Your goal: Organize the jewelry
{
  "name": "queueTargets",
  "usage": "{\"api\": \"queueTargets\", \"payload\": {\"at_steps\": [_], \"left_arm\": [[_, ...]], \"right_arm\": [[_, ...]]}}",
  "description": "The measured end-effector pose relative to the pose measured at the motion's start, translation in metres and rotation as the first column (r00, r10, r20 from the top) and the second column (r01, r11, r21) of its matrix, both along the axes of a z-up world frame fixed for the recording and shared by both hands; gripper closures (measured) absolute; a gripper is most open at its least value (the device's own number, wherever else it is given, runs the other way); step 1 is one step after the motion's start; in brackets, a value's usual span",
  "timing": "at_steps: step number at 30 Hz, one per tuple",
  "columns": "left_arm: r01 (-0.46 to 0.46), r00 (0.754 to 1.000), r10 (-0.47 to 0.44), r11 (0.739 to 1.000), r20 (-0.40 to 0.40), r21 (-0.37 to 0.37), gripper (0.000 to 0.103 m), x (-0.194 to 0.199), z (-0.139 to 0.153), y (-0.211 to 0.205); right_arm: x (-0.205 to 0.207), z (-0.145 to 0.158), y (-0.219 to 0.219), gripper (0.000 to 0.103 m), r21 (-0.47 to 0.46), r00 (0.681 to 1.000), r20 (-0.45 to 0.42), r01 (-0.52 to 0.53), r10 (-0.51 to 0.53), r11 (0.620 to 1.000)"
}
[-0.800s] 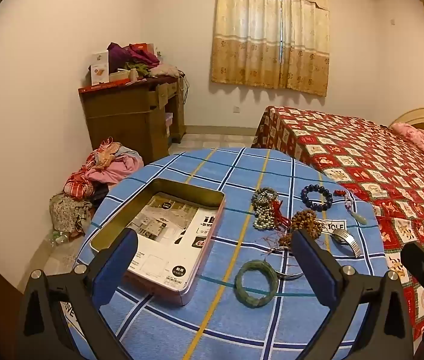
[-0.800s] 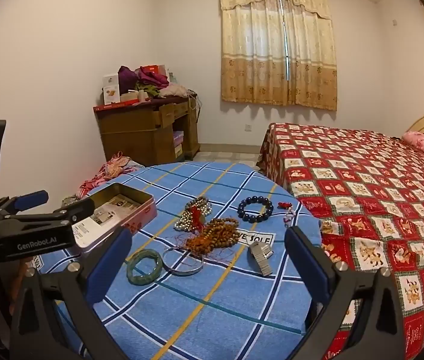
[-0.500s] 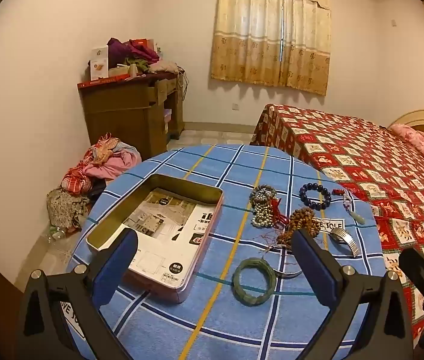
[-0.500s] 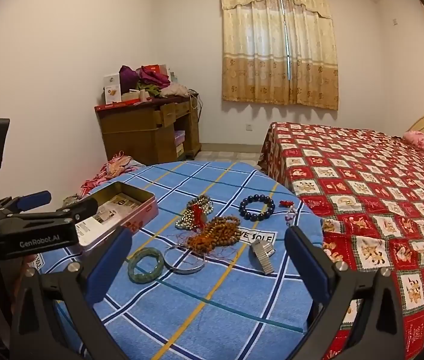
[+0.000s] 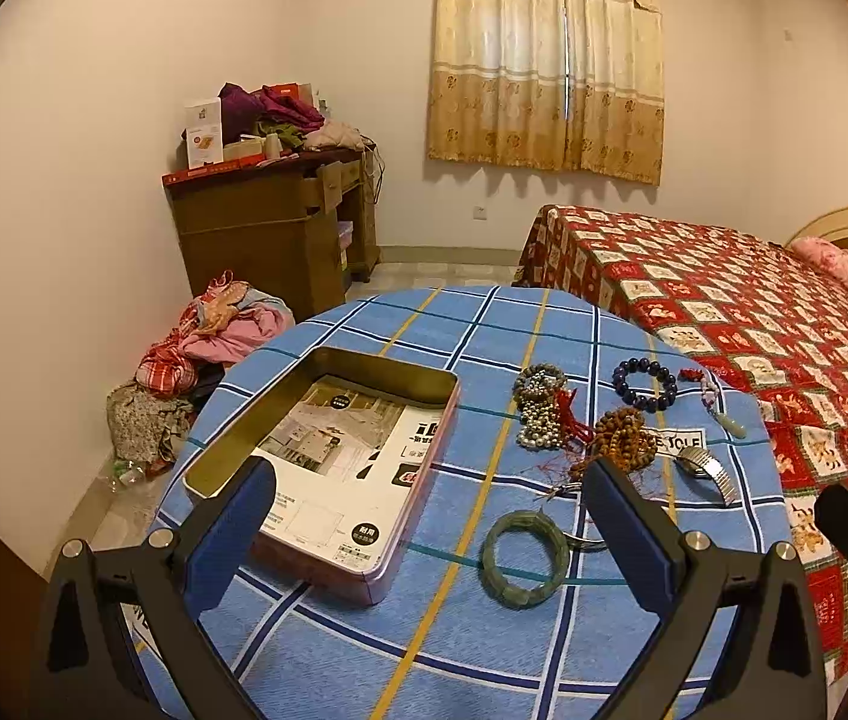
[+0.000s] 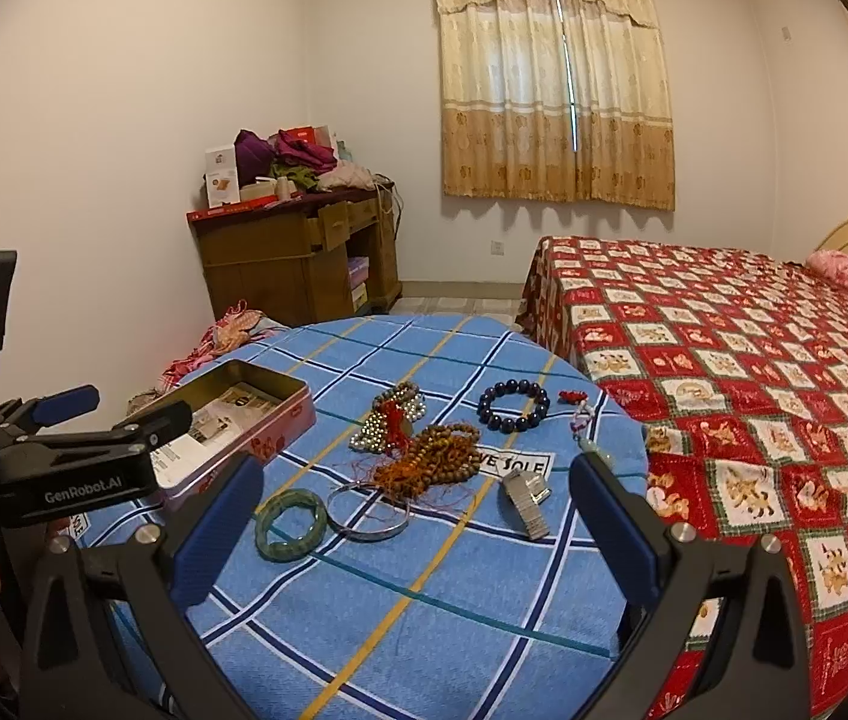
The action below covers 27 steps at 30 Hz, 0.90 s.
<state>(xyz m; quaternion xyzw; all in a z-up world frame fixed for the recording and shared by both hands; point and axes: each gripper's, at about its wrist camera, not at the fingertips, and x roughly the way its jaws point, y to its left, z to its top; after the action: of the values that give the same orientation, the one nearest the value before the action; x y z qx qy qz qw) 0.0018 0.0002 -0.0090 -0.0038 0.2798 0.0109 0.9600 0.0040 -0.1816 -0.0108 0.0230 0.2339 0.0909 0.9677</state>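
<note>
The room was a bedroom with a bed under a red patterned cover, a brown desk piled with clothes, and yellow curtains on the far wall. A round table with a blue checked cloth stood in front.

An open metal tin lay on the left part of the table, with printed paper inside it. The jewelry lay to the right of the tin, apart from it. A green bangle sat nearest, touching a thin silver bangle. Farther back were a pile of brown beads, a silver bead string, a dark blue bead bracelet and a metal watch.

The left gripper hung above the table with its fingers wide apart and nothing between them. The right gripper was also wide apart and held nothing.
</note>
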Motion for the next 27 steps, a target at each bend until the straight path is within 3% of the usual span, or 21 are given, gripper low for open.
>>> {"api": "queueTargets", "payload": {"at_steps": [27], "left_arm": [[-0.004,1.0,0.004,1.0,-0.004,-0.006,0.001,-0.0007,-0.0018,0.0017]], "right_arm": [[0.0005,-0.0002,0.0016,0.0,0.003,1.0,-0.012,-0.004,0.004,1.0]]}}
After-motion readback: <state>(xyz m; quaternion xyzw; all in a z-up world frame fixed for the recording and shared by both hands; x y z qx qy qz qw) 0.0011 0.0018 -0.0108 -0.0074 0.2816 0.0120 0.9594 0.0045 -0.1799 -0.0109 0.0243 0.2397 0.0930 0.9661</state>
